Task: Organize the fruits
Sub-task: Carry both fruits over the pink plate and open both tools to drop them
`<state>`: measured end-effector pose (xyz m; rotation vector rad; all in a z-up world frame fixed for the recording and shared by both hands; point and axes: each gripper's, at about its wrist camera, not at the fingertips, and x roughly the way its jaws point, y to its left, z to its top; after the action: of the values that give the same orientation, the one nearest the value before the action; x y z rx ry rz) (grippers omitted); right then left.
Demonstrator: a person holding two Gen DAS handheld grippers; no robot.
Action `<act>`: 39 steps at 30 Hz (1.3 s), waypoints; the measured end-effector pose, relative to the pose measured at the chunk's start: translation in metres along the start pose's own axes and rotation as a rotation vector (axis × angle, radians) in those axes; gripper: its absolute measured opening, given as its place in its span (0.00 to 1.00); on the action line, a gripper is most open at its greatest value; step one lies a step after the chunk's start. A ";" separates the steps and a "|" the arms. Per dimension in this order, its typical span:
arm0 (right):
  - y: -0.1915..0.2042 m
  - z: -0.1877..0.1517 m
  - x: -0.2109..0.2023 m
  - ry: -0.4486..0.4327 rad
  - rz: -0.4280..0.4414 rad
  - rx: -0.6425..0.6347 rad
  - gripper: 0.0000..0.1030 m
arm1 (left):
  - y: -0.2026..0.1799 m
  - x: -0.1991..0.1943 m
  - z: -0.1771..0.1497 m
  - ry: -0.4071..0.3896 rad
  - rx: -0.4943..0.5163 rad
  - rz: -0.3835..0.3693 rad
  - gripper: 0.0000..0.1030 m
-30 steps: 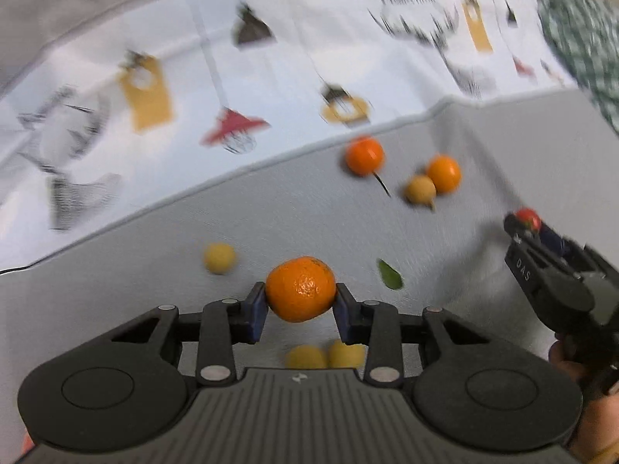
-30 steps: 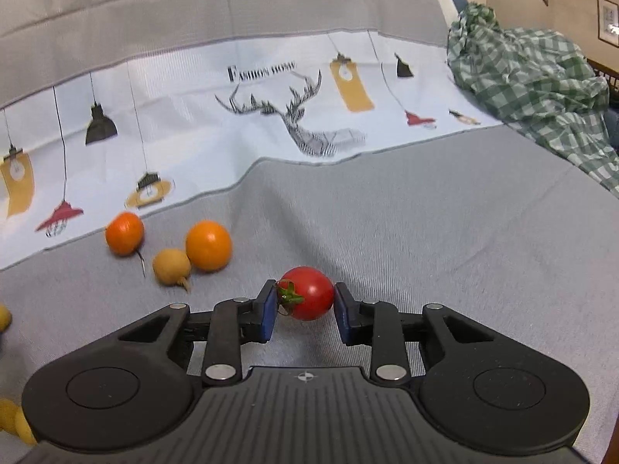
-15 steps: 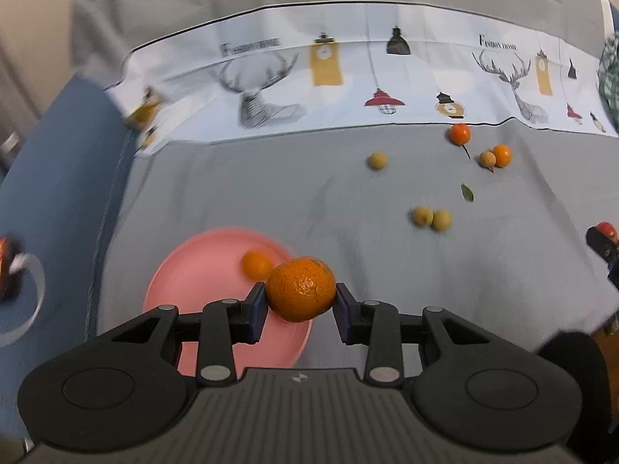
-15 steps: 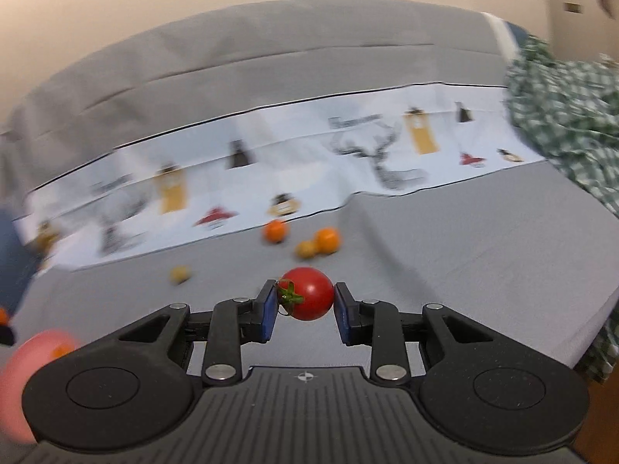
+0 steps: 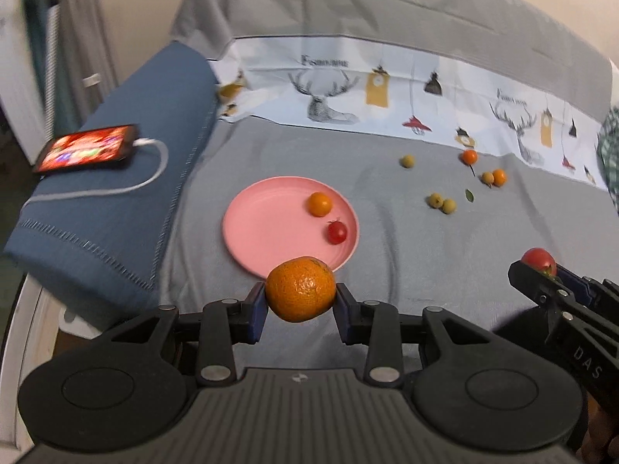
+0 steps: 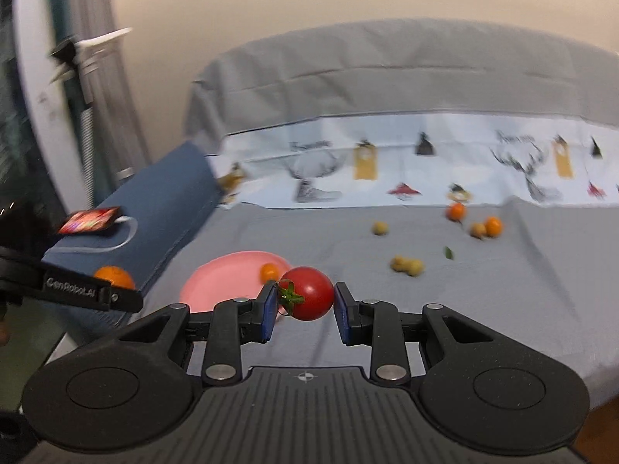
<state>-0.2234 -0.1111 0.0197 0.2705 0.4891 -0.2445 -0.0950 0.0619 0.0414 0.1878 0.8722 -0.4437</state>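
- Orange and dimpled, the round mandarin (image 5: 300, 289) sits clamped between the blue pads of your left gripper (image 5: 301, 302); the jaws press it on both sides.
- Just ahead of that gripper lies the round pink plastic plate (image 5: 271, 228) on the grey bedcover (image 5: 387, 255); the mandarin overlaps the plate's near rim in the left wrist view.
- On the plate, toward its right side, rest a small orange citrus fruit (image 5: 319, 203) and a small red cherry tomato (image 5: 337, 232), near each other but apart.
- Your right gripper (image 6: 305, 301) is closed on a glossy red tomato with a green stalk (image 6: 309, 293), pads against both sides; the plate (image 6: 228, 278) lies ahead of it and to its left.
- Farther ahead and to the right of both grippers, small yellow and orange fruits (image 5: 442, 202) lie scattered on the bedcover, with a green leaf (image 5: 469, 195) among them.
- Off to the left of your left gripper, a lit phone (image 5: 87, 147) with a white cable (image 5: 127, 185) rests on a folded blue blanket (image 5: 127, 224).
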 end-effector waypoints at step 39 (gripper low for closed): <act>0.047 -0.007 -0.019 0.020 -0.011 -0.116 0.31 | 0.044 -0.023 -0.025 -0.054 -0.117 -0.032 0.39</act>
<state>-0.2291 -0.0621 0.0328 0.1573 0.5230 -0.2231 -0.1060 0.1162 0.0425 0.0536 0.8464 -0.4247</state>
